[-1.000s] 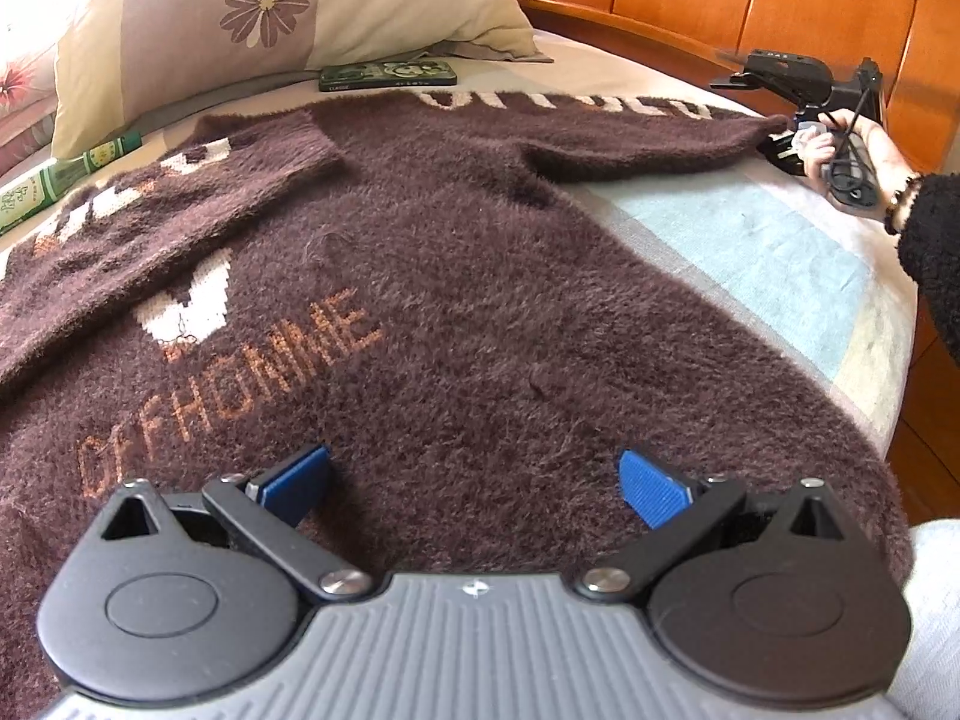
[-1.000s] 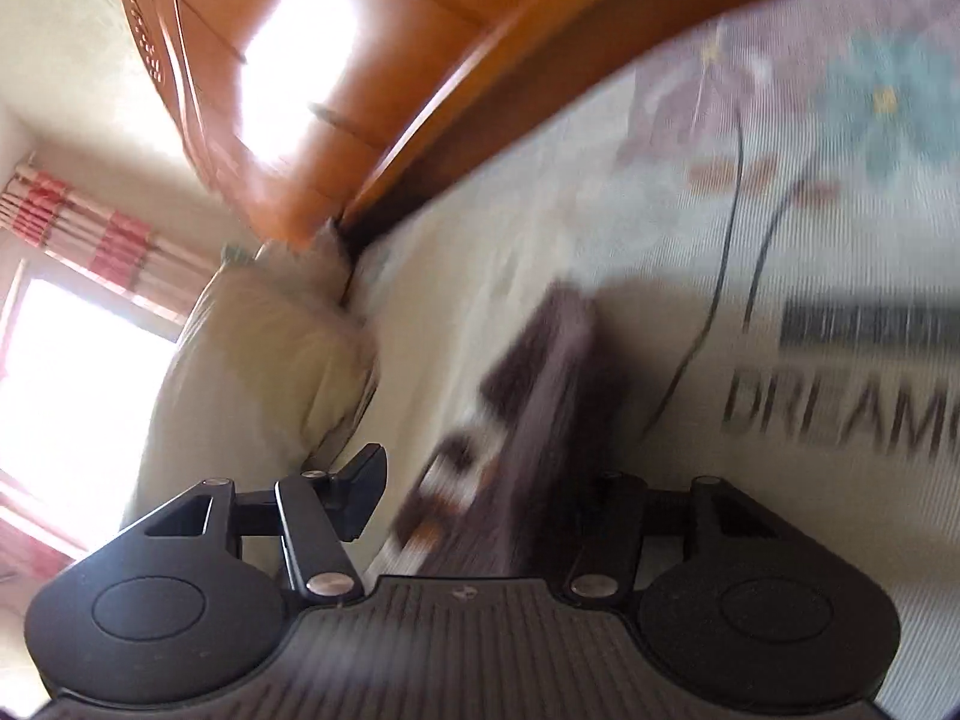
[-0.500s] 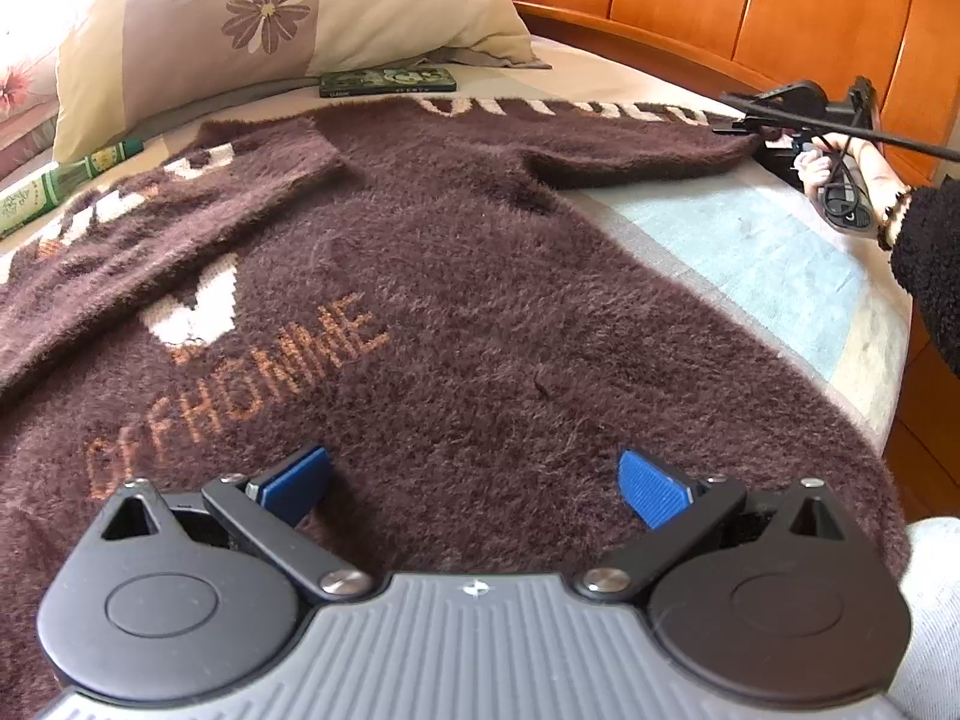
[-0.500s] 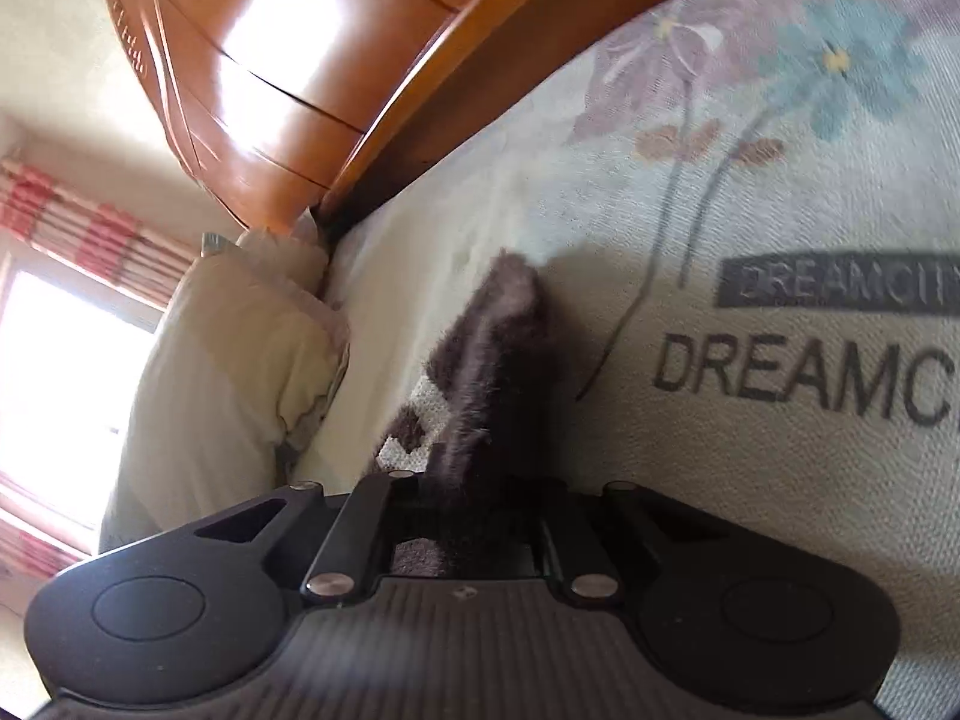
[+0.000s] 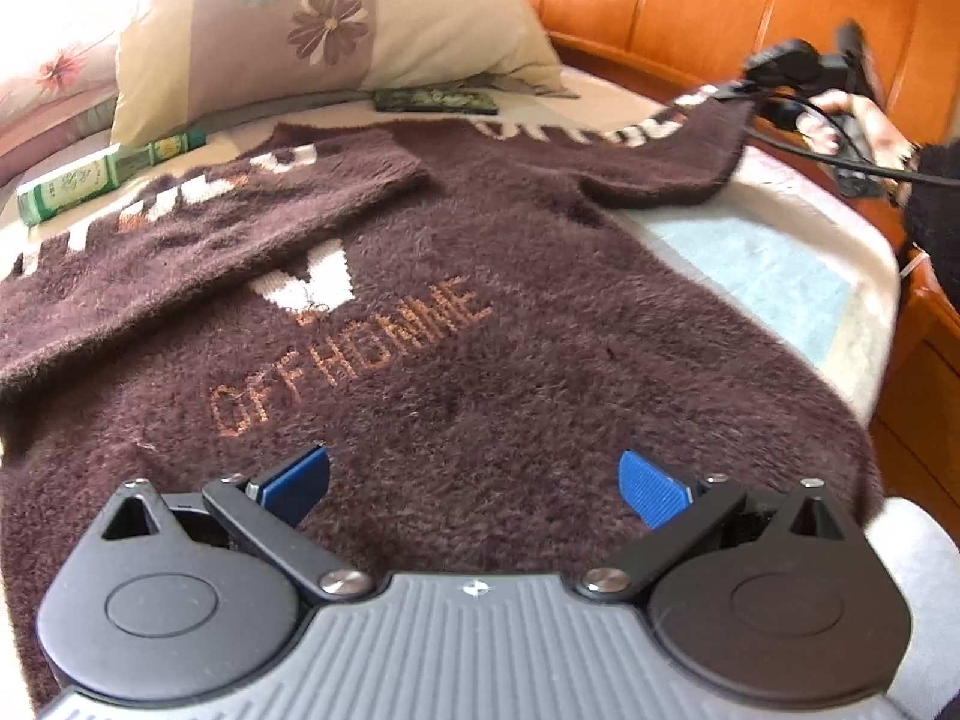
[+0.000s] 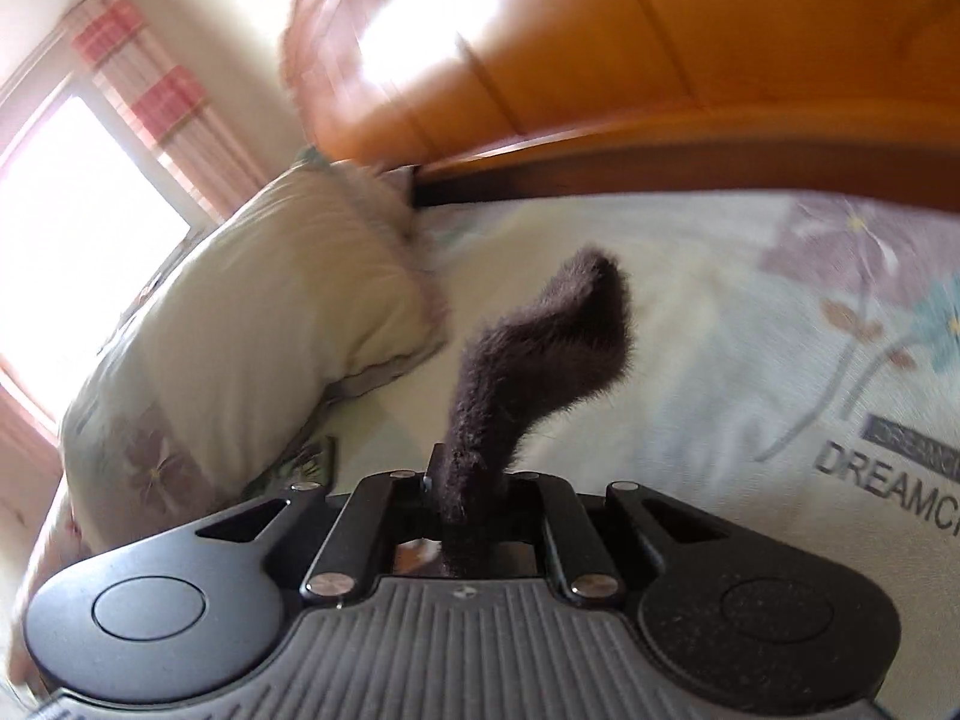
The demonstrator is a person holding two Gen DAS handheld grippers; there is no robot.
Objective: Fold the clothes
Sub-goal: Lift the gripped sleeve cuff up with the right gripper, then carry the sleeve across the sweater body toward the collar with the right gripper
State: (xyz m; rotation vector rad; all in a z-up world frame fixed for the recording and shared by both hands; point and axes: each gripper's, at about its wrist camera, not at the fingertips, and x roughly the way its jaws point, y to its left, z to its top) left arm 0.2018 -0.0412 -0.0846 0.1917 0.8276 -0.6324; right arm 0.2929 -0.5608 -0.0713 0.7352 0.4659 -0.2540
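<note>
Two grippers, two jobs: the right gripper (image 6: 465, 501) is clamped on the cuff of the brown sweater's (image 5: 480, 324) far sleeve (image 5: 666, 156), probably to fold it inward, while the left gripper (image 5: 474, 483) hovers wide open over the hem on the bed (image 5: 780, 264).

My bed (image 5: 780, 276), its floral sheet showing right of centre, carries the brown sweater (image 5: 480, 360) across the middle, a pillow (image 5: 336, 30) at upper left, and green boxes (image 5: 90, 177) at left.
</note>
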